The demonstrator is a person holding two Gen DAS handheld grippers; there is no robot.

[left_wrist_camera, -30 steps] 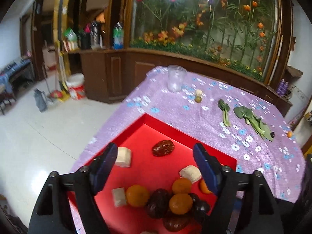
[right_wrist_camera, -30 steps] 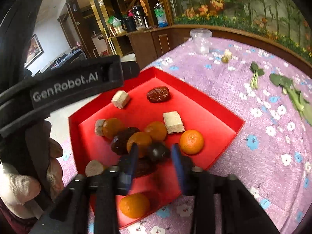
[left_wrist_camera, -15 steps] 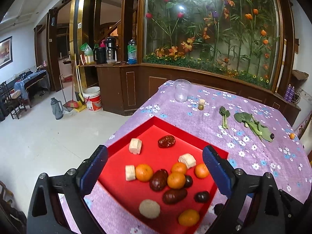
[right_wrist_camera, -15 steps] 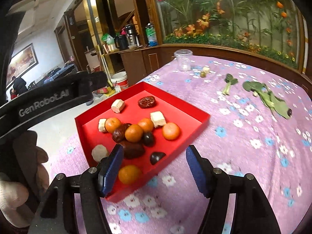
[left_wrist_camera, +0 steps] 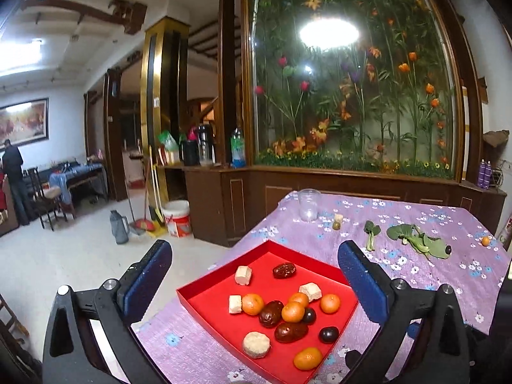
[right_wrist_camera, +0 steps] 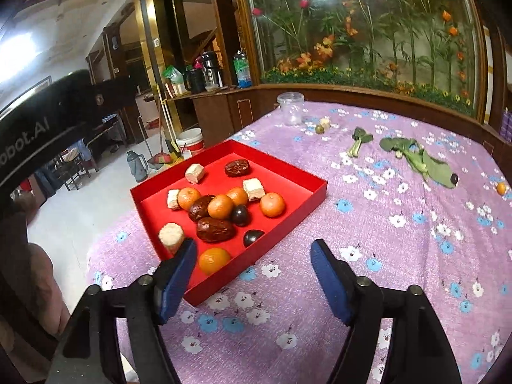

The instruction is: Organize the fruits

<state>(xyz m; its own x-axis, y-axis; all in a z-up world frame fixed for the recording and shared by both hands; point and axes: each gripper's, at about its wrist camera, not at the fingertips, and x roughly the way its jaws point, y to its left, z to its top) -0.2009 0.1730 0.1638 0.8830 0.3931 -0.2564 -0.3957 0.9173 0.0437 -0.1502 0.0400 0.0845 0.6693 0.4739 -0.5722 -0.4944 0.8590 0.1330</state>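
Both grippers, left gripper (left_wrist_camera: 254, 283) and right gripper (right_wrist_camera: 251, 273), hang wide apart and empty above the red tray (right_wrist_camera: 284, 163), probably just picking a target. The tray holds five oranges (right_wrist_camera: 272, 204), three dates (right_wrist_camera: 236, 167), two dark plums (right_wrist_camera: 252, 237) and four pale chunks (right_wrist_camera: 194, 172). One stray orange (right_wrist_camera: 501, 188) sits on the cloth around 3 o'clock from the tray, by the greens (right_wrist_camera: 416, 158).

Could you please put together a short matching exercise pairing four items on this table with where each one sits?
Items:
1. clear plastic cup
2. lone small orange
3. round pale cake
4. leafy greens

Places:
A. inside the red tray, near corner
B. far end of the tablecloth, beyond the tray
C. right of the tray, mid-table
D. far right edge of the table

Pairs: 1-B, 2-D, 3-A, 4-C
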